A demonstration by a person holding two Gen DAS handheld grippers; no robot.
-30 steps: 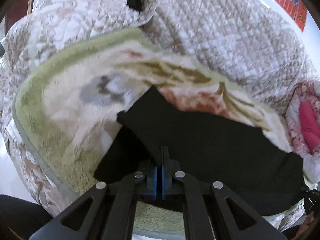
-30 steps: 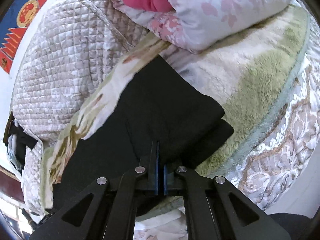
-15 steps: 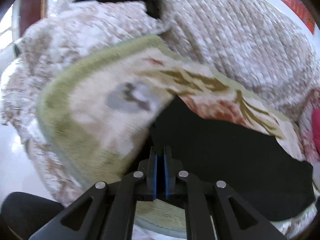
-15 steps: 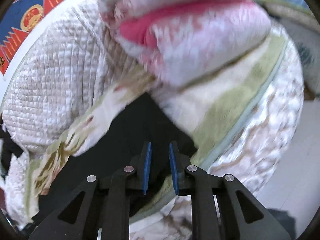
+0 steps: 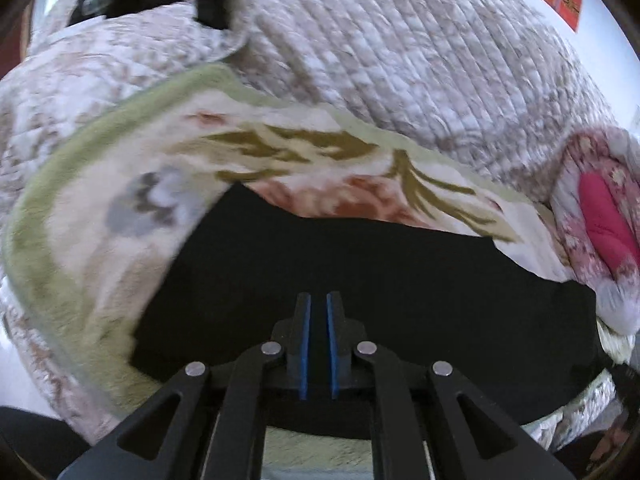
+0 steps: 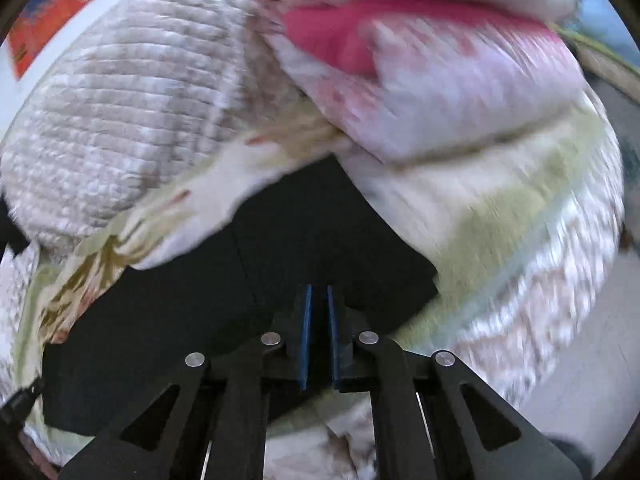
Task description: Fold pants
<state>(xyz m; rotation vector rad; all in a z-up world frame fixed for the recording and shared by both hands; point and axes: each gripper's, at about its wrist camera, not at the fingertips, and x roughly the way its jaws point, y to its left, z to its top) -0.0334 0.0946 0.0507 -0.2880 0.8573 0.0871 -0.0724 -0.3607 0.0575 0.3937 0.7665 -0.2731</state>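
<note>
Since a second ago both of our grippers have let go of the black pants [image 5: 360, 280]: back then each pair of blue pads pinched a fold of the dark cloth, and now that fold is gone from between them. Our left gripper [image 5: 318, 308] hangs above the cloth with its fingers [image 5: 304, 344] drawn almost together, a thin slit between the pads and nothing in it. Our right gripper [image 6: 317, 300] shows the same narrow slit; its jaws are closing and no fabric sits between them.

Just past the fingertips the pants lie flat as a dark folded slab on the plush blanket [image 5: 100, 240]. From the left wrist we see them run wide across to the right; from the right wrist their folded corner juts out on the right, with a faint crease line running up through the cloth. Whether either gripper's tips graze the fabric we cannot say for sure, since both views are smeared by motion.

Around the pants the blanket spreads cream with a green border and a leaf and flower print. Beyond it rises a quilted beige bedspread [image 5: 420, 72]. Farther off sits a pink floral pillow [image 6: 460, 92] with a bright pink patch, near the far end of the pants. At the very back a red and blue wall hanging [image 6: 44, 20] shows against a white wall.
</note>
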